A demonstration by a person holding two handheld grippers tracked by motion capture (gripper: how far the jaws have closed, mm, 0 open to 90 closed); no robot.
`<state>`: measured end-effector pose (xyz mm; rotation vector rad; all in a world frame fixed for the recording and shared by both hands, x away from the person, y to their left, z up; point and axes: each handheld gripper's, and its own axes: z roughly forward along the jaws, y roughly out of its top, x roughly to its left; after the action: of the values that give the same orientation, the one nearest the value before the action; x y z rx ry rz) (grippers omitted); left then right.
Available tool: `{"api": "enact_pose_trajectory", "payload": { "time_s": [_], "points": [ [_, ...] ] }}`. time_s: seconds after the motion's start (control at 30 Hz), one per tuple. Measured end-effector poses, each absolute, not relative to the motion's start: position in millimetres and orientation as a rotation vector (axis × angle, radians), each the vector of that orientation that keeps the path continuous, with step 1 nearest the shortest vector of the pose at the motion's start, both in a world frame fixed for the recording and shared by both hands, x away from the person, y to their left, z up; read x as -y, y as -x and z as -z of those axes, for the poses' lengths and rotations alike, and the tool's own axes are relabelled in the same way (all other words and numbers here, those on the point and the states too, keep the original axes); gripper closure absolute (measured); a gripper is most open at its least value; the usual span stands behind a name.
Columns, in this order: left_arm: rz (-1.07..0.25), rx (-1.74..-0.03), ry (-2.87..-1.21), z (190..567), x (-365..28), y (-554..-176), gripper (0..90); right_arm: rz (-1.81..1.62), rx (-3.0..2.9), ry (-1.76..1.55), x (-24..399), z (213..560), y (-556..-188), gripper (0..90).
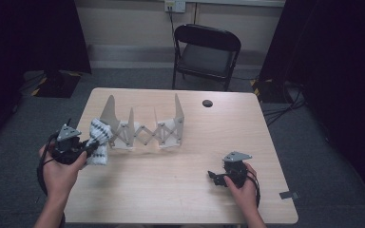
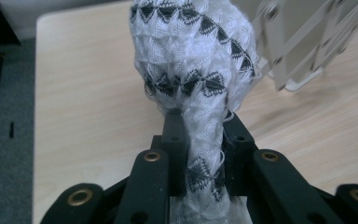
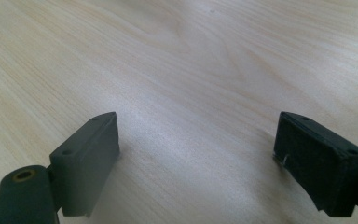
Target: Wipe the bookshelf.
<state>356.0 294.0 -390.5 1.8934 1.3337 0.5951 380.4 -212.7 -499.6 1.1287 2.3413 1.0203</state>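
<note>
The left gripper [image 1: 91,148] sits at the left side of the desk [image 1: 171,190], held in the person's left hand [image 1: 59,168]. Its fingers [image 2: 175,140] are closed tight on a white knitted sock [image 1: 98,140] with bands of black zigzag pattern. In the left gripper view the narrow, bunched part of the sock runs down between the two black fingers, which pinch it from both sides, while the fuller, rounded part bulges out beyond the fingertips. In the high view the sock hangs from the gripper with its lower end close to the desk surface; whether it touches the wood cannot be told.

Just beside the sock, toward the middle of the desk, stands a white folding rack [image 1: 145,128] with a criss-cross lattice and several upright panels. The sock lies against or very near the rack's left end; its edge also shows at the upper right of the left gripper view [image 2: 303,42].

The right gripper [image 1: 215,176] rests low over the right front part of the desk, held in the person's right hand [image 1: 242,187], well apart from the sock and the rack. Its fingers [image 3: 91,158] stand wide open with bare wood between them, holding nothing.

Beyond the far edge of the desk a black folding chair [image 1: 206,52] stands on the grey floor.
</note>
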Motion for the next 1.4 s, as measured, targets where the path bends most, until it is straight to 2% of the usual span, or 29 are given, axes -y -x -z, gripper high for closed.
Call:
{"api": "enact_pose_trajectory", "payload": {
  "time_s": [0.23, 0.63, 1.0, 1.17, 1.4],
  "points": [
    [-0.532, -1.413, -1.937, 432, -296, -360, 75.0, -1.021, -2.342, -1.128, 213, 500, -381, 13.4],
    [-0.464, -1.468, -1.995, 469, -294, -361, 74.8, -1.02, -2.342, -1.131, 213, 500, -381, 13.4],
    [-0.464, -1.522, -1.976, 474, -304, -364, 74.0, -1.018, -2.342, -1.132, 212, 499, -381, 13.4],
    [-0.509, -1.5, -1.991, 478, -298, -361, 74.0, -1.019, -2.343, -1.131, 212, 500, -381, 13.4],
    [-0.491, -1.475, -1.989, 479, -296, -355, 73.8, -1.019, -2.343, -1.131, 212, 500, -381, 13.4]
  ]
}}
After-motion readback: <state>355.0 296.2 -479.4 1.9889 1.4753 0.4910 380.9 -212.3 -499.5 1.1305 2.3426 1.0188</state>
